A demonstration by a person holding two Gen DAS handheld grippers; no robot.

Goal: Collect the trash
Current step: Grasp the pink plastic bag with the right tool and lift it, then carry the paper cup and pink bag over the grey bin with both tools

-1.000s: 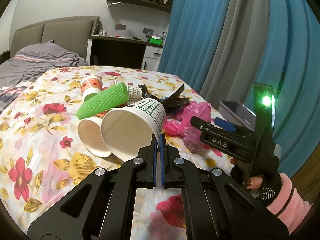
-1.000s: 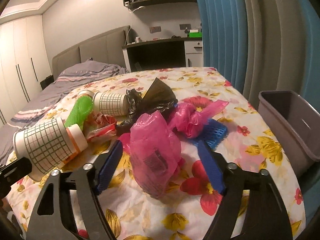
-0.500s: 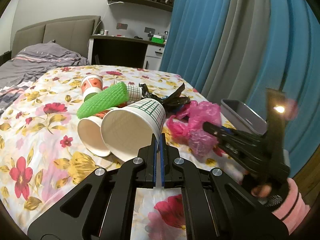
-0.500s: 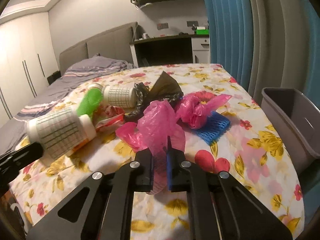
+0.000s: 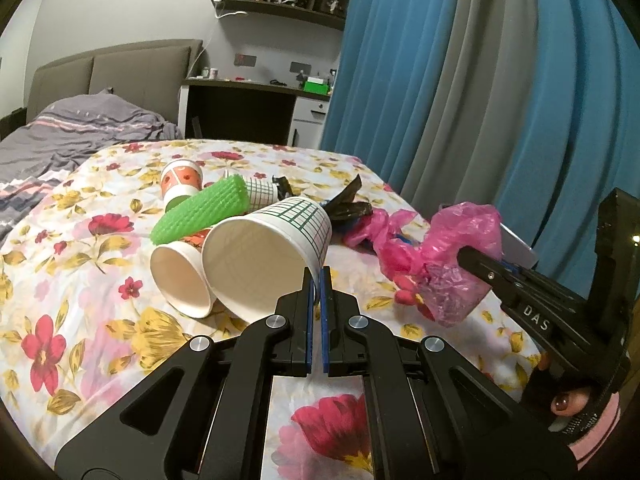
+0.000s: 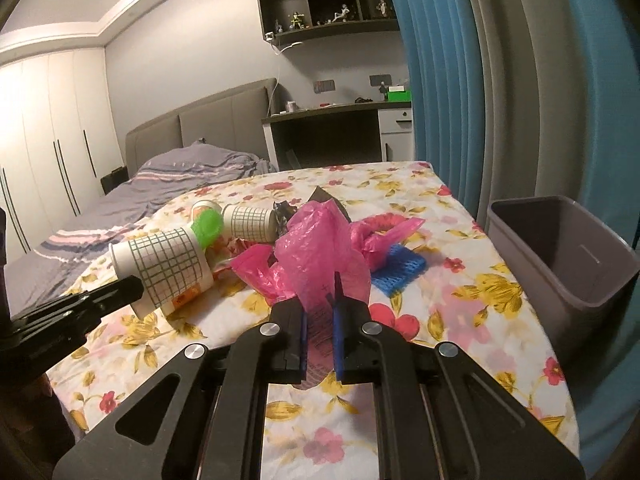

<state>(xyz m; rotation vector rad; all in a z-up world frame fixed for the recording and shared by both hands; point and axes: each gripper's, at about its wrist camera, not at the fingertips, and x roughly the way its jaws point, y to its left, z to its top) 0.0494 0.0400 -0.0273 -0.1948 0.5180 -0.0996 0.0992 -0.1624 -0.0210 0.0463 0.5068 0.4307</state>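
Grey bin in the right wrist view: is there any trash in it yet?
No: the grey bin shows only bare inner walls, while the pink plastic bag is clamped in the right gripper.

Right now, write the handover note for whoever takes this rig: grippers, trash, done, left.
Left gripper: shut on the rim of the big grid-print paper cup, which lies on its side on the floral bedspread.
Right gripper: its jaws have just been closing and are now shut on a crumpled pink plastic bag, lifted off the bed.
Grey bin: beside the bed on the right; no trash visible in the part that shows.
Left on the bed: plain white cup, green foam net, smaller grid-print cup, orange-print cup, black bag, second pink bag, blue foam net.
Done: two grasps. Nothing visibly binned yet.
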